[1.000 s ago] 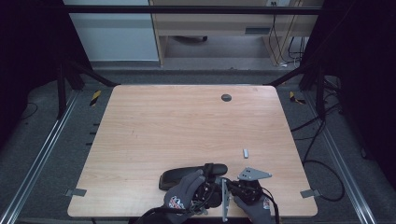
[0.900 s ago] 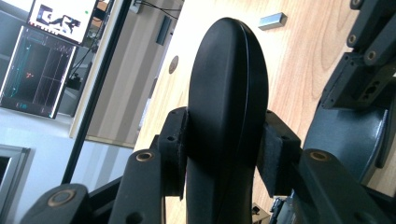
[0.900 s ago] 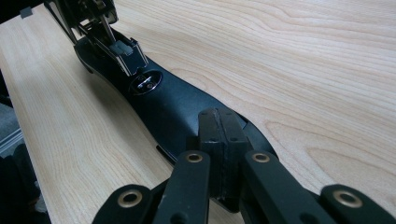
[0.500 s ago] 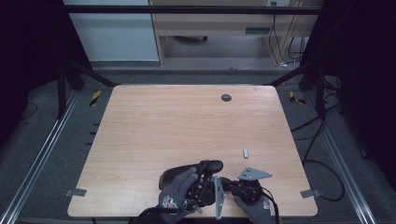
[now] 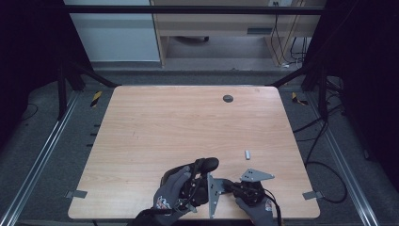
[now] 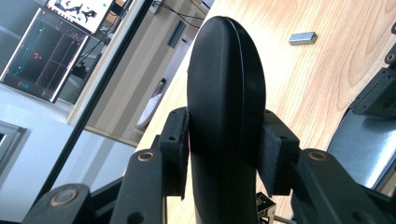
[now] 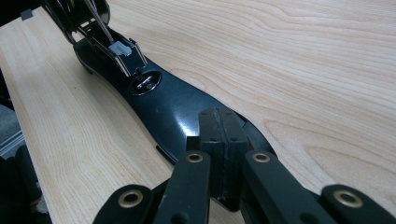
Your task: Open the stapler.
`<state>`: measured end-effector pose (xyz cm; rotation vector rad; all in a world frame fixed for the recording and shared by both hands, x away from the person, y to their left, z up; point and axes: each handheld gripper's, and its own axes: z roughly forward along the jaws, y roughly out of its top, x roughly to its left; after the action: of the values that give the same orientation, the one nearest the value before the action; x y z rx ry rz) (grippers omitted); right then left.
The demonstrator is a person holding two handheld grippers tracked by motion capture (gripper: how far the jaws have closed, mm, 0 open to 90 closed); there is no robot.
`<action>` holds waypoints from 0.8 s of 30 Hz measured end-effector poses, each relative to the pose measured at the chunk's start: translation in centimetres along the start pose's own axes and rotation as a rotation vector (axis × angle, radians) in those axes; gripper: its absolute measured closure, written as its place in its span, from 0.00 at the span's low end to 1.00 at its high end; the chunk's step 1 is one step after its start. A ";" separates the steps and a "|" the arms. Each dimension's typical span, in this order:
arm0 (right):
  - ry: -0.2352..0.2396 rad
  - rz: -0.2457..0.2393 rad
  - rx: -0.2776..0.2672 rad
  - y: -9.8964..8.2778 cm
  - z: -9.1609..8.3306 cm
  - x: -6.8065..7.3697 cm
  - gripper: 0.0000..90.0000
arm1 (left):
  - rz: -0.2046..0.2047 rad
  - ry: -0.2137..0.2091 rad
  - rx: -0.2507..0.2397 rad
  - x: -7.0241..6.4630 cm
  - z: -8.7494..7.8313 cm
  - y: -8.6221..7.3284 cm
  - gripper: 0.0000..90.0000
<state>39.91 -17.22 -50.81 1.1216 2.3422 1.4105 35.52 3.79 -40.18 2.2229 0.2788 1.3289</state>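
the left gripper [image 6: 226, 154] squeezes a smooth black thing [image 6: 226, 107] between its two pads [image 6: 273, 156], one on each side, and tips it up on its edge above the wood table [image 5: 155, 132]. the right gripper [image 7: 219, 140] has its jaws pressed tight together with nothing between them, just over the same black thing [image 7: 163, 102]. both sit near the front edge of the table, close by each other. a small grey block [image 5: 247, 154] lies on the table a little farther away.
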 end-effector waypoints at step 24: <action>0.002 0.003 0.007 0.1 0.0 0.1 1.00 | -0.186 -0.017 -0.054 3.5 -1.8 -2.0 0.65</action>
<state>39.90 -17.17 -50.75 1.1270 2.3493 1.4065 35.83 7.57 -37.96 2.1061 0.4271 1.2030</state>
